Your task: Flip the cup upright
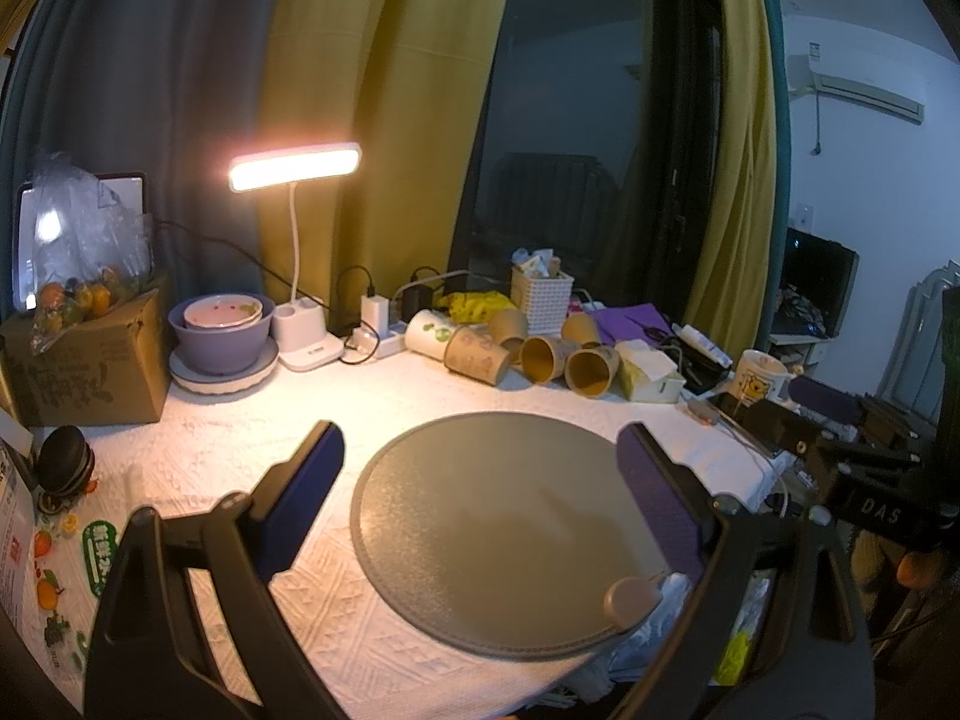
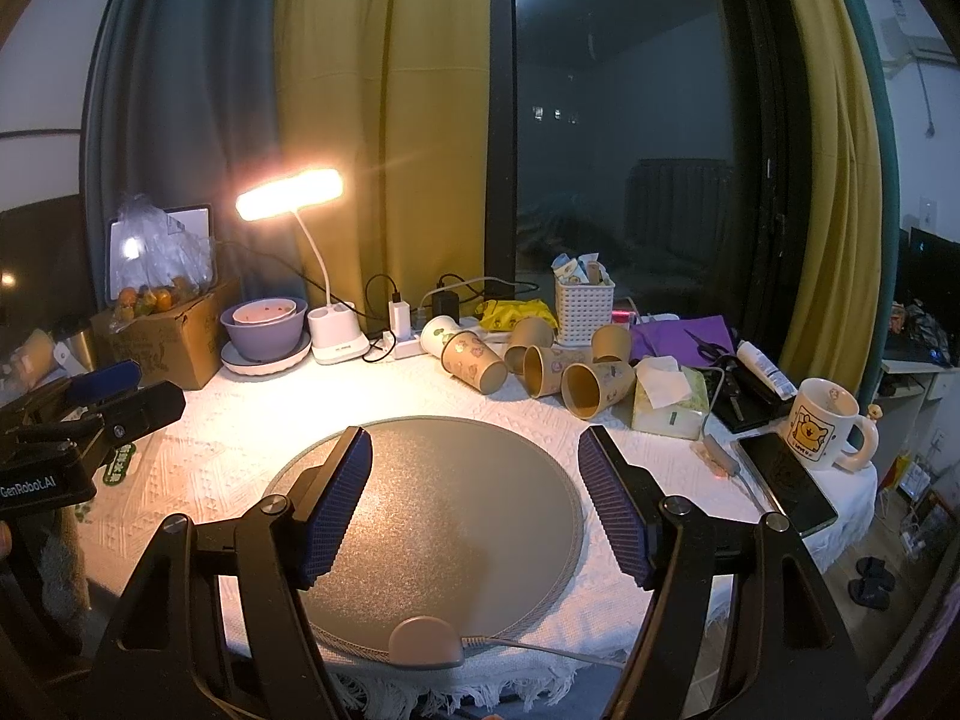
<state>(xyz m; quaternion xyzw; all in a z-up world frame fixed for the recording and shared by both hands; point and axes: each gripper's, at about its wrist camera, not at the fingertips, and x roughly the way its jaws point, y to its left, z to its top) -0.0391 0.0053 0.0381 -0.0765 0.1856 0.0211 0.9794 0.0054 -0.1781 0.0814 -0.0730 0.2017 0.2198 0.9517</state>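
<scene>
- As nothing is held in either view, the task is judged not yet begun: every paper cup lies on its side.
- Far left on the worktop (image 2: 228,450), a cardboard box (image 2: 174,336) with bagged fruit is noted, then stacked bowls (image 2: 264,330) and a lit desk lamp (image 2: 291,195).
- The left hand-held gripper (image 1: 480,462) is seen with jaws spread wide and nothing between them, hovering over the round grey mat (image 1: 498,534); it also shows at the left edge of the right wrist view.
- The mat is bare; no cup has been set on it.
- At centre back, a white cup (image 2: 438,333) and a cluster of brown paper cups (image 2: 540,360) are recorded, all tipped over, mouths mostly facing the camera, touching or just beside one another.
- The nearest brown cup (image 2: 594,390) lies just beyond the mat's far edge, beside a tissue pack (image 2: 666,399).
- The right hand-held gripper (image 2: 474,480) is likewise wide and empty, aimed over the mat toward the cups.
- Behind the cluster, a white basket (image 2: 585,306) is noted.
- Far right, a cartoon mug (image 2: 819,423) stands upright next to a phone (image 2: 786,483); it is judged no part of the task.
- Left to do: reach, grasp, turn and set down; which cup is meant cannot be told.
</scene>
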